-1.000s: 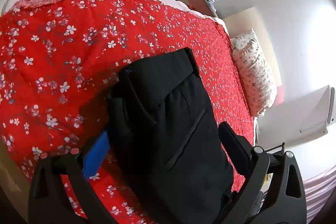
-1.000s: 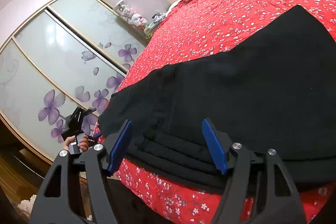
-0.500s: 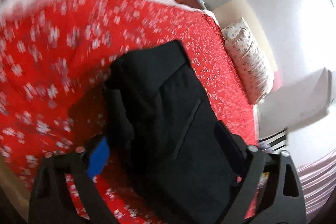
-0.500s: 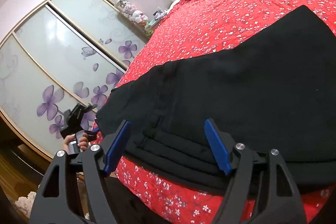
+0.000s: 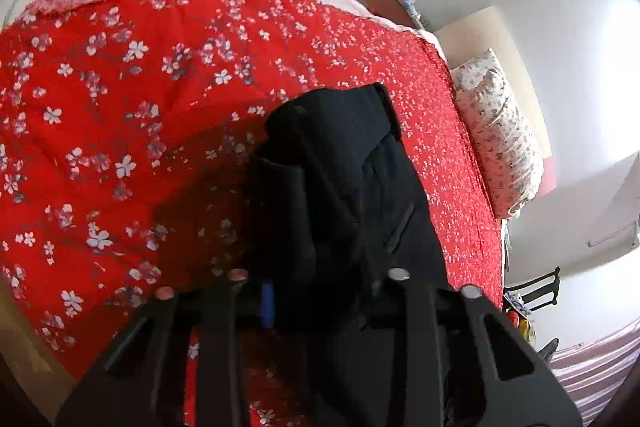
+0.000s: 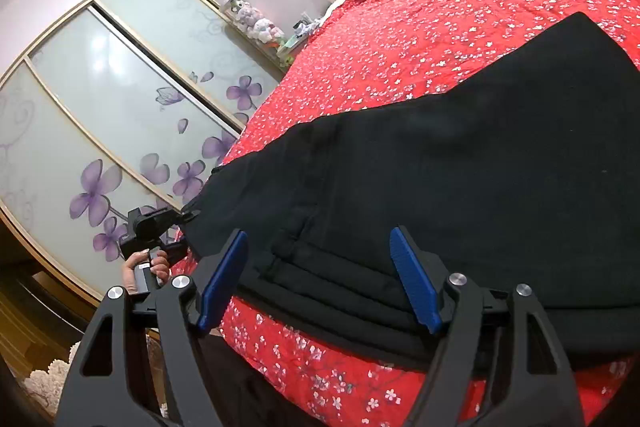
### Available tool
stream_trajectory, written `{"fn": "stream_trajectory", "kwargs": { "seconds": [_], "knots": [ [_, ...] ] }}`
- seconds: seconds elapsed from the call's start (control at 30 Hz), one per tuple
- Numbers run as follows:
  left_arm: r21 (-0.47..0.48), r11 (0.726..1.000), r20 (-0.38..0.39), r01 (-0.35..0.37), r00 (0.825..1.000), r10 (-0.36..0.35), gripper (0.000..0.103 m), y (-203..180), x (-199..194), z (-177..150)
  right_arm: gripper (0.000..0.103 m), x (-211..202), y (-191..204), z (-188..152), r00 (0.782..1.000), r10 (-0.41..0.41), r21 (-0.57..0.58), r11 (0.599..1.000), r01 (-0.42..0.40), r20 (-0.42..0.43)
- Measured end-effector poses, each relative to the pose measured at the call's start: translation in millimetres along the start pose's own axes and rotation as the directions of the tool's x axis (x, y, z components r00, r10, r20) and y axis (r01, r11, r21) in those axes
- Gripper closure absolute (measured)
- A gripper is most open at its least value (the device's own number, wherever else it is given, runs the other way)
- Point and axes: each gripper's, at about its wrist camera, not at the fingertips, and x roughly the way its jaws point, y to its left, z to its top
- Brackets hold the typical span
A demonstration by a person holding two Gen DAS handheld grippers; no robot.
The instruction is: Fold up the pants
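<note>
Black pants (image 6: 460, 167) lie across a red flowered bedspread (image 6: 440, 27). In the left wrist view the pants (image 5: 340, 195) are bunched and lifted at the end. My left gripper (image 5: 316, 299) is shut on that end of the pants; its blue pads are almost hidden by cloth. It also shows in the right wrist view (image 6: 160, 227), held by a hand at the bed's left edge. My right gripper (image 6: 320, 279) is open, its blue fingers (image 6: 414, 279) straddling the folded waistband edge near the bed's front edge.
A flowered pillow (image 5: 500, 147) lies at the head of the bed. Sliding wardrobe doors (image 6: 100, 127) with purple flowers stand beyond the foot. A shelf with plush toys (image 6: 256, 23) is in the corner. A dark chair (image 5: 532, 291) stands beside the bed.
My left gripper has closed on the end of the pants and lifted the cloth. My right gripper has stayed open in nearly the same place.
</note>
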Motion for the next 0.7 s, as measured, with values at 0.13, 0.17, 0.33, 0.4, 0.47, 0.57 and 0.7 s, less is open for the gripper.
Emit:
{"fn": "stream_trajectory", "kwargs": {
  "seconds": [0.13,0.17,0.33,0.4,0.47,0.57,0.7],
  "knots": [
    [0.073,0.997,0.033,0.020,0.999,-0.023,0.084,-14.6,-15.3,-5.7,0.028,-2.4,-2.7,0.4,1.000,0.011,0.019,1.000,-0.011,0.008],
    [0.093,0.995,0.039,0.021,0.999,-0.024,0.085,-21.0,-18.2,-7.0,0.028,-2.9,-3.6,0.7,1.000,0.014,0.024,1.000,-0.014,0.009],
    [0.197,0.980,0.070,0.030,0.997,-0.045,0.086,-54.3,-33.4,-17.2,0.028,-6.8,-5.2,1.7,1.000,0.021,0.037,0.999,-0.021,0.020],
    [0.251,0.967,0.077,0.046,0.995,-0.067,0.086,-74.8,-40.7,-25.2,0.028,-10.8,-7.0,2.4,0.999,0.026,0.052,0.998,-0.028,0.037],
    [0.299,0.952,0.080,0.072,0.992,-0.100,0.086,-94.7,-49.7,-34.5,0.027,-18.2,-10.7,4.5,0.997,0.051,0.080,0.995,-0.056,0.065],
    [0.368,0.923,0.076,0.111,0.986,-0.148,0.086,-127.1,-60.1,-50.5,0.023,-31.7,-16.7,7.1,0.990,0.065,0.111,0.991,-0.079,0.123],
    [0.448,0.879,0.045,0.167,0.977,-0.208,0.086,-169.3,-71.2,-77.1,0.023,-49.0,-24.9,11.5,0.980,0.051,0.145,0.986,-0.080,0.194]
  ]
}}
